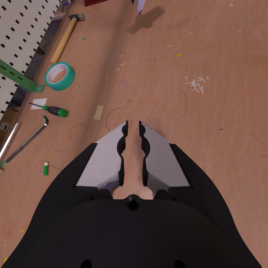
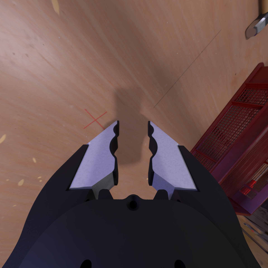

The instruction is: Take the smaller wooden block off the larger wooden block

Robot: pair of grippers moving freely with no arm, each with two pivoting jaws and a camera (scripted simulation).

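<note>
Neither wooden block shows in either view. My left gripper (image 1: 133,123) hangs over the bare wooden bench top (image 1: 174,116); its jaws stand a narrow gap apart with nothing between them. My right gripper (image 2: 133,123) is open wider and empty, low over the bench (image 2: 72,72) beside a red cross mark (image 2: 95,119). The right gripper's fingertips (image 1: 140,7) also show at the top edge of the left wrist view, with their shadow below them.
Along the pegboard wall (image 1: 21,29) lie a hammer (image 1: 65,39), a green tape roll (image 1: 60,76), a green bracket (image 1: 21,79), a screwdriver (image 1: 55,111) and a hex key (image 1: 29,142). A red mesh crate (image 2: 239,137) stands just right of the right gripper.
</note>
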